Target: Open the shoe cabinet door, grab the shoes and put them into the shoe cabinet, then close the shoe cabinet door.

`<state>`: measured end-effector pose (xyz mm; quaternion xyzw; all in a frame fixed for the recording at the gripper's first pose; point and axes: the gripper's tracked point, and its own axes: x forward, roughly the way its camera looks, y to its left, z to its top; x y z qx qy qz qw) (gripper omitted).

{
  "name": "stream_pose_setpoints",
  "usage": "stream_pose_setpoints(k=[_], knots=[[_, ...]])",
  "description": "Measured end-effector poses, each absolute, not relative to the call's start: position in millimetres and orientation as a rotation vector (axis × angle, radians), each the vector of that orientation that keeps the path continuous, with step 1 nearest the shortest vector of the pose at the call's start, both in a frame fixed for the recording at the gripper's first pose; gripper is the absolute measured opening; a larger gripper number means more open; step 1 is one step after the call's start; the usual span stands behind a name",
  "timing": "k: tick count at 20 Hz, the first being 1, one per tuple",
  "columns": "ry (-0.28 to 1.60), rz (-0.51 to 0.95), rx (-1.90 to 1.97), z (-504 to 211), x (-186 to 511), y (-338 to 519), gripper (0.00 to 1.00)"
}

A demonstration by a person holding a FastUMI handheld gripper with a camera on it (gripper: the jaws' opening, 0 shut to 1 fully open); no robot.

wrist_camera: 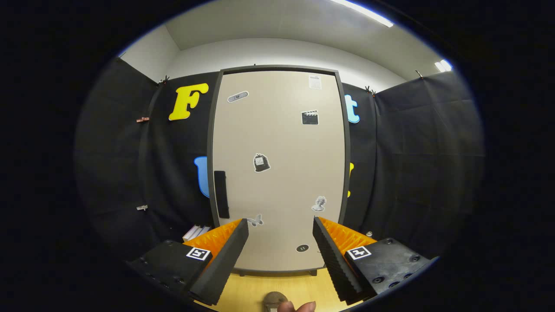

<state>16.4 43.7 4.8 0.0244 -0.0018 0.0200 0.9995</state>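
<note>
Gripper view: my tool [281, 242] gapes wide, empty; the tall beige cabinet door's [279, 173] black vertical handle [221, 194] lies ahead-left, upright.

closed cabinet door [277, 173] ahead, open gap before hand-held gripper [280, 232]

The shoe cabinet door [277, 164] is closed and hides whatever is inside. Its stickers [261, 163] are too small to make out. Behind the gripper [281, 225], whose spread fingers hold nothing, a fingertip [299, 307] and a round grey thing [274, 300] are cut off. White objects [196, 232] are partly hidden behind the left finger [221, 255].
</note>
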Motion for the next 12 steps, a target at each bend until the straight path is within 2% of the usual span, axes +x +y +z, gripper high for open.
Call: stream_pose_setpoints(k=[12], knots=[[0.021,0.119,0.078,-4,107,145,0.98]])
